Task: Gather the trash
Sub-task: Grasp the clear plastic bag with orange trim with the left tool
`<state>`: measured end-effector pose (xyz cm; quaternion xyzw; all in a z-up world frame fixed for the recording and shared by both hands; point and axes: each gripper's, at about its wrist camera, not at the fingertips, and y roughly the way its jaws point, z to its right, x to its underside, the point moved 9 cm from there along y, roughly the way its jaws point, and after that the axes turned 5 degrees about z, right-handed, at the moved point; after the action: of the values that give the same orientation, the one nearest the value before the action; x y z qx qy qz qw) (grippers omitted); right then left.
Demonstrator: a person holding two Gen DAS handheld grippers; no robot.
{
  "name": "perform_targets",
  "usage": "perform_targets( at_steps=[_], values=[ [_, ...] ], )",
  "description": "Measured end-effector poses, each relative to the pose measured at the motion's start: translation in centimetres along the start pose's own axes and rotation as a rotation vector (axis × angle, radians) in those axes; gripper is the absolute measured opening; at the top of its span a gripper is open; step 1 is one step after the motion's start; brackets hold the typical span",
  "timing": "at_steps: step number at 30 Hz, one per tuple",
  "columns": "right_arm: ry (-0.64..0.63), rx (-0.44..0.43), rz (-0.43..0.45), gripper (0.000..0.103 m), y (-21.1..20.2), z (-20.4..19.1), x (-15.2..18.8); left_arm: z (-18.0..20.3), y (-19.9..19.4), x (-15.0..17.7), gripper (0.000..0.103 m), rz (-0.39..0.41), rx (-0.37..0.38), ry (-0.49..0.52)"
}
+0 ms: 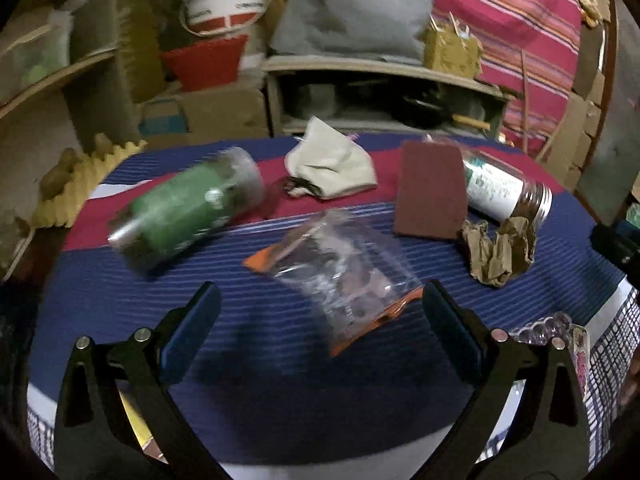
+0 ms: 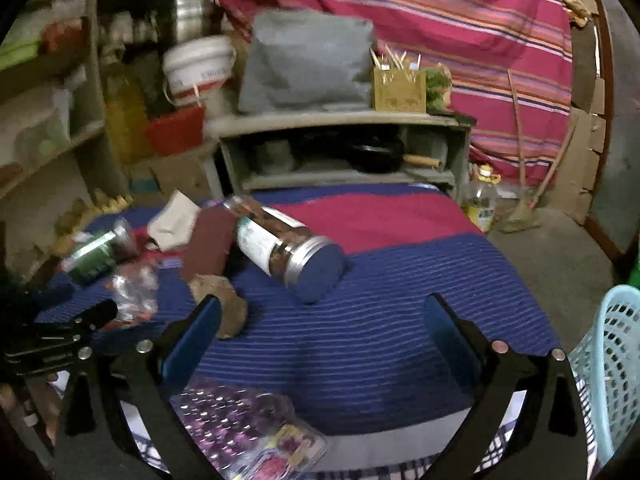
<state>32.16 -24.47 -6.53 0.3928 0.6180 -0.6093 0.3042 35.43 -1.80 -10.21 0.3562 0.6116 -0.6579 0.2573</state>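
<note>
On striped cloth, two jars.

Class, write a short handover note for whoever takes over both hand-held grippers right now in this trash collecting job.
Left hand-held gripper: open, empty, over the clear plastic bag.
Right hand-held gripper: open, empty, near the crumpled brown paper.
On the striped cloth: green jar, white-labelled jar, white cloth, maroon pad.
Blue basket at the right edge.
Done: nothing seen collected; the basket's inside is hidden.
Left: all of it.
</note>
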Motion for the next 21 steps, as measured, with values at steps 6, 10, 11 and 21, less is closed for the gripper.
perform_targets(
  at_steps=[6,10,11,21],
  values=[
    [-0.05,0.026,-0.02,0.098,1.1,-0.8,0.1,1.7,3.0,-0.2,0.09,-0.063,0.039,-0.003],
    [-0.049,0.005,-0.033,0.097,1.3,-1.6,0.1,1.6,3.5,0.4,0.067,-0.103,0.057,-0.019],
    [-0.055,0.002,-0.033,0.097,1.3,-1.9,0.1,1.5,3.3,0.4,0.059,-0.098,0.06,-0.018],
    [-0.121,-0.033,-0.092,0.082,2.7,-6.4,0.4,-2.8,-1.1,1.0,0.049,-0.051,0.0,-0.043]
  ],
)
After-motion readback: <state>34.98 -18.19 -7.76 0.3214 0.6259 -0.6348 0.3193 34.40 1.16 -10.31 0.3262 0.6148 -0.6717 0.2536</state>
